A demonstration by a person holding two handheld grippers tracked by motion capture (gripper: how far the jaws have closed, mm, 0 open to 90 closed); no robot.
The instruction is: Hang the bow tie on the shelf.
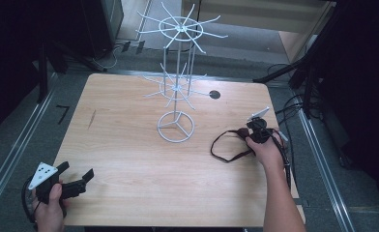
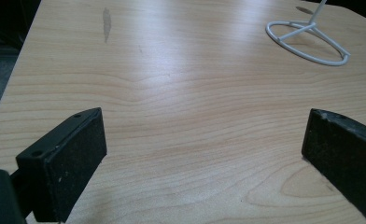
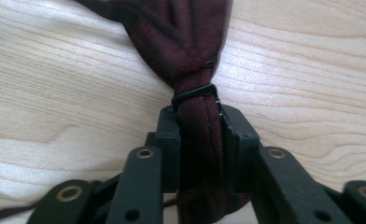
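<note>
The right tongs [image 3: 197, 121] are gripping a dark red strap [image 3: 197, 135] just below its small black buckle [image 3: 195, 93], the jaws closed tight on the bunched cloth. In the high view the right tongs [image 1: 258, 126] are sitting at the right side of the bench [image 1: 124, 179], and the strap [image 1: 226, 147] is lying there in a loose loop that is trailing toward the middle. The strap is resting on the wood, not yet lifted.

The left tongs [image 1: 76, 182] are waiting near the bench's front left corner with the jaws standing wide and nothing between them; in the left gripper view they are framing bare wood [image 2: 181, 140].

A white wire rack [image 1: 176, 82] with two tiers of hooks is standing at the middle of the bench, well apart from the strap.

Judging from this, the pick-up step is being finished: the hold is made and the lift is coming next. That move is probably calling for raising the strap clear of the bench, carrying it toward the rack and slipping the loop over a hook without letting the slack snag on the wires.
</note>
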